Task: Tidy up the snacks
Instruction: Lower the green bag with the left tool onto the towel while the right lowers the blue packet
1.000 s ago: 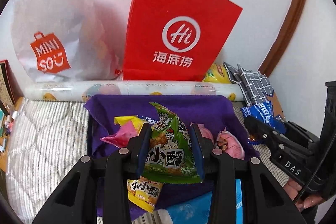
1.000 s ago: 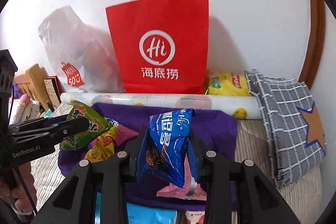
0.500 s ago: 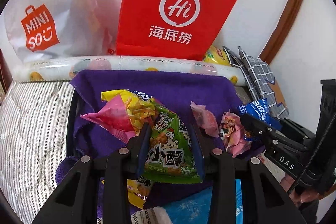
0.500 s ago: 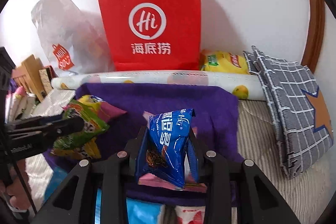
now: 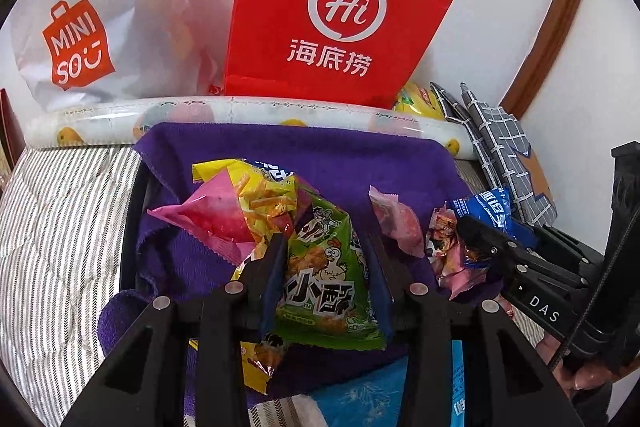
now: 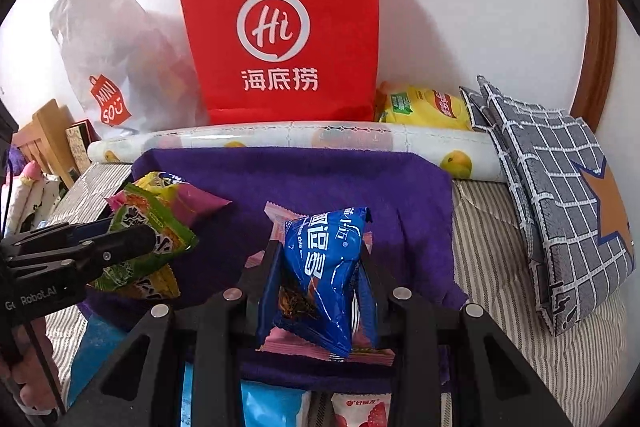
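My left gripper (image 5: 326,247) is shut on a green snack packet (image 5: 324,279) with a chicken drawing, held low over a purple towel (image 5: 320,155) that lines a dark tray. Pink and yellow packets (image 5: 232,207) lie on the towel's left side, pink packets (image 5: 400,227) on its right. My right gripper (image 6: 320,255) is shut on a blue snack packet (image 6: 320,267), held over a pink packet (image 6: 280,223) on the towel. In the right wrist view the left gripper (image 6: 132,243) shows at the left with the green packet (image 6: 152,227).
A red paper bag (image 6: 280,27) and a white Miniso plastic bag (image 5: 80,39) stand against the wall behind a rolled printed sheet (image 6: 320,139). A yellow chips bag (image 6: 424,107) and a grey checked pouch (image 6: 560,195) lie at the right. Striped bedding (image 5: 60,227) surrounds the tray.
Both grippers have come down and forward toward the purple towel, each still holding its packet. The bags at the wall look larger and higher in view.
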### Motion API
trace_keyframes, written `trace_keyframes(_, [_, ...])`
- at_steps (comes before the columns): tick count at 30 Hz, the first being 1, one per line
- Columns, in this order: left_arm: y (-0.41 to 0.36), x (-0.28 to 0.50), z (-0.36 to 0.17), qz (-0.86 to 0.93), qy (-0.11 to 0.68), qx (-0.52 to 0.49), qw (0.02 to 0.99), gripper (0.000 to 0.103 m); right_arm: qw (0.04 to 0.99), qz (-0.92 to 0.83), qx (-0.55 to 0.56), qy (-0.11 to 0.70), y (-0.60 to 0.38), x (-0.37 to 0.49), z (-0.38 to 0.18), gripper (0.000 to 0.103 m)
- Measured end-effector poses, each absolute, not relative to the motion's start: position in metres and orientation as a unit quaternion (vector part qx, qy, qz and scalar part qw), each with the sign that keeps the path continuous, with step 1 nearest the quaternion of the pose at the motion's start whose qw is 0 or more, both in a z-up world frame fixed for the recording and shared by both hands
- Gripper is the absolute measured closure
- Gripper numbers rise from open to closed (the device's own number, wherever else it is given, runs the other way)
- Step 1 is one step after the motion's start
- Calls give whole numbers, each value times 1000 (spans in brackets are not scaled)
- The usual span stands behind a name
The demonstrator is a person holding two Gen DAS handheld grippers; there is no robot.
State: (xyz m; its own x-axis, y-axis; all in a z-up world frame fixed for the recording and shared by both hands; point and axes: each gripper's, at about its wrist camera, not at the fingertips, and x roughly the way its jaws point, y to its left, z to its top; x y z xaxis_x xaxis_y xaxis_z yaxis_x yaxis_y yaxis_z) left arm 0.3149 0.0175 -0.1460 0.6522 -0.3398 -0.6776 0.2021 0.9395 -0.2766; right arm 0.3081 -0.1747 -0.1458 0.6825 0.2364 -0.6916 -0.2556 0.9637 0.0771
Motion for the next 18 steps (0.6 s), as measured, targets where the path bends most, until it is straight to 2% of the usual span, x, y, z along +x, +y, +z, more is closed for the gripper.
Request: trace_keyframes(18, [15,316,-149,-152,396,-88,901,59,918,125,-15,376,-174,310,-146,69])
